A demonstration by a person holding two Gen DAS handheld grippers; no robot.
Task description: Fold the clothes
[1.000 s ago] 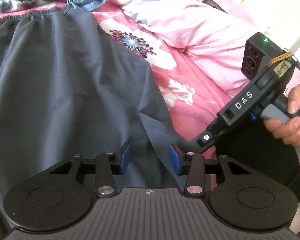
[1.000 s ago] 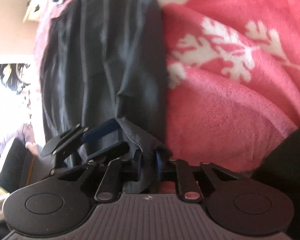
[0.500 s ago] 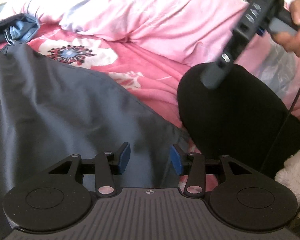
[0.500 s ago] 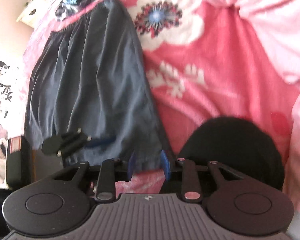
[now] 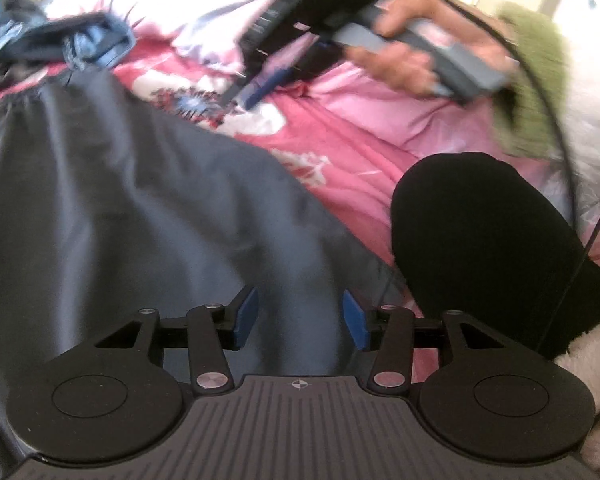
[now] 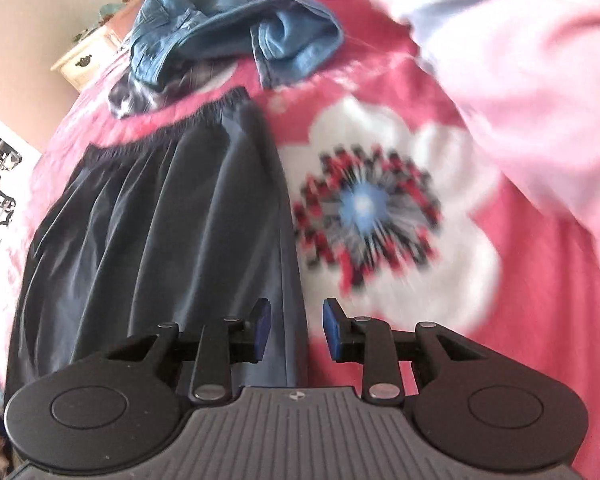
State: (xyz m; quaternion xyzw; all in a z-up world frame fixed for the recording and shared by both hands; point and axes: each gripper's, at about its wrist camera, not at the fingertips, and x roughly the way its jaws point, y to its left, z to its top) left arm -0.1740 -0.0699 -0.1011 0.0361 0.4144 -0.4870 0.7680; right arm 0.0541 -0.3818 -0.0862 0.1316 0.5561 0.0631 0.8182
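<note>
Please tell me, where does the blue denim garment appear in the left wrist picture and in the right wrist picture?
Left wrist: denim garment at upper left, beyond the dark skirt.
Right wrist: denim garment at top centre-left, beyond the skirt's waistband.
Shared landmark: the flower print on the pink bedcover.

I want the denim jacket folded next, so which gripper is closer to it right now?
Right. The right gripper hangs over the flowered blanket near the denim jacket. The left gripper sits low over the dark skirt's hem end, farther away.
</note>
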